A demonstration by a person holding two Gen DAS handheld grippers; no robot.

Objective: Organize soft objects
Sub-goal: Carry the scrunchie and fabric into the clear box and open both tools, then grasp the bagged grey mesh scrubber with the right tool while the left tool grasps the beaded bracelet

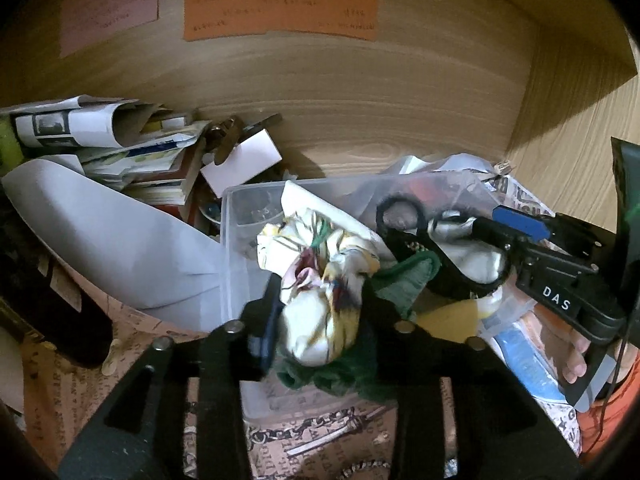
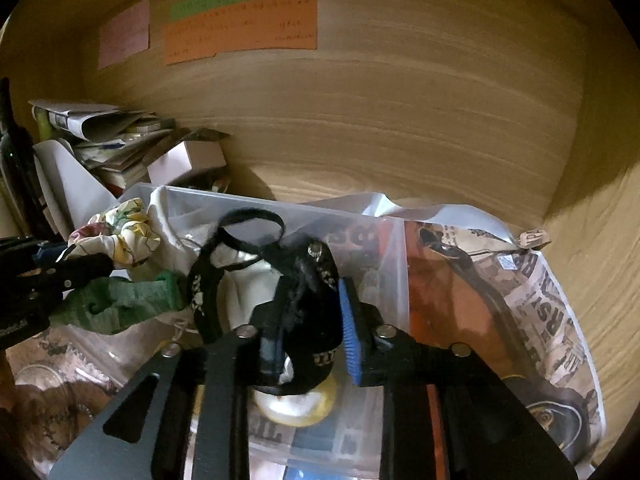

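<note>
Soft goods over clear plastic bin [image 1: 236, 216]: left tool [image 1: 316, 320] w/ floral cloth bundle [image 1: 320, 264] betw. loosening jaws; right tool [image 2: 308, 344] likewise on black strappy fabric [image 2: 304, 280]. Light, floppy; grab mid-bunch.

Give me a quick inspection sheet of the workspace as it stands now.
Surface: newsprint-patterned paper on a wooden shelf.
Job's things: floral cloth and green cloth at the clear plastic bin; black strap over it.
Clutter: paper stack, white box.
Grippers: left gripper around floral cloth; right gripper around black strap.
Cables: thin black cable.
Surroundings: coloured notes on back panel.
</note>
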